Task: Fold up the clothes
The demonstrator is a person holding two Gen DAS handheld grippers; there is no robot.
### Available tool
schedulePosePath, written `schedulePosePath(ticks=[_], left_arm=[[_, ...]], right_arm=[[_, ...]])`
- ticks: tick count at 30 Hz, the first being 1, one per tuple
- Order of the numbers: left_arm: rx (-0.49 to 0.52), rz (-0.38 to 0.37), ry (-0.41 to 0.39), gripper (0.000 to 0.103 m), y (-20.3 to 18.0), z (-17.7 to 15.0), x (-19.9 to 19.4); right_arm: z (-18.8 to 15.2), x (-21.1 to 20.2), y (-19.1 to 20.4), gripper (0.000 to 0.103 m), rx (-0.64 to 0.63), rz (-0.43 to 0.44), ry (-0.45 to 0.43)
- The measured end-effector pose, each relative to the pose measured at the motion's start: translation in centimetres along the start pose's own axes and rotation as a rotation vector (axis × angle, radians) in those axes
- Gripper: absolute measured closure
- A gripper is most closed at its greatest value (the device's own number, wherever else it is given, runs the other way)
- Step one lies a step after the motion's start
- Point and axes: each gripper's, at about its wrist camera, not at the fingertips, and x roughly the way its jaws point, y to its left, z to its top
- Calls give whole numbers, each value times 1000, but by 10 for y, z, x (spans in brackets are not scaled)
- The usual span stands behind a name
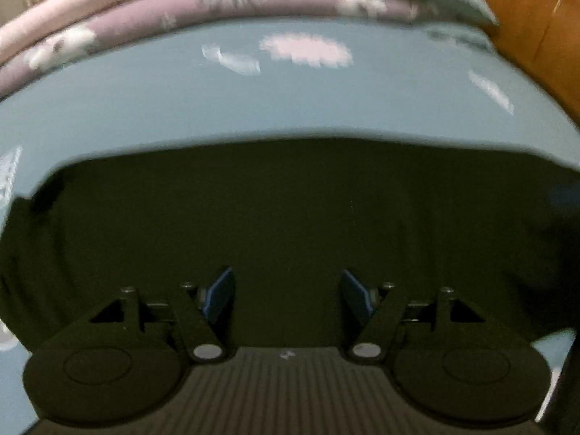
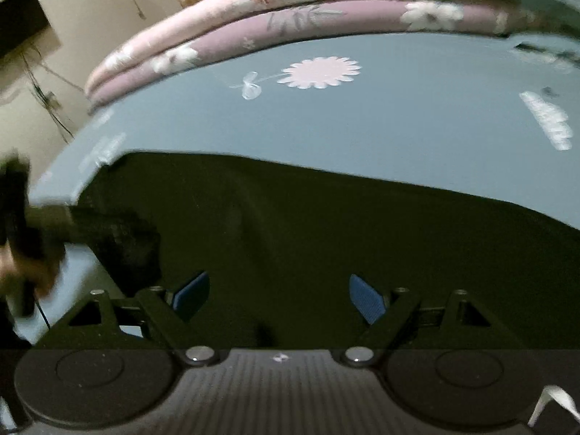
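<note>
Garment (image 1: 290, 210) spreads flat beneath both grippers' parted, empty jaws.

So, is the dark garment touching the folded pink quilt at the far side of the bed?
Apart. In the right wrist view, a wide band of blue bedsheet lies between the dark garment and the folded pink quilt.

Beyond the dark garment (image 1: 290, 210), the blue bed sheet (image 1: 253, 108) lies flat and bare up to the folded pink quilt (image 1: 145, 11), which walls off the far side; a wooden headboard (image 1: 536, 29) closes the far right. Both the left claw (image 1: 286, 293) and right claw (image 2: 279, 295) stand wide apart over the garment. In the right wrist view, the left claw's blurred body (image 2: 21, 239) crowds the garment's left edge.
</note>
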Motion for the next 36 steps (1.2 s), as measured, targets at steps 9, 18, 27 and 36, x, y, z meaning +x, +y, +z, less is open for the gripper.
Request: schedulePosePath(ticks=[9,18,27,36], left_arm=[[19,18,5,26,7,-21,-11],[0,15,-26,25,9,-13,-23],[-22,-191,-11,26,-24,36,1],[-55,-433,50,26,-62,83,38]], right_arm=[[39,80,-29,13,-39,-80,23],[46,62,-27,11,0,-51,5],[-33,33,34,11,-257,-140,94],[-57,21,26,10,-196,-136,144]])
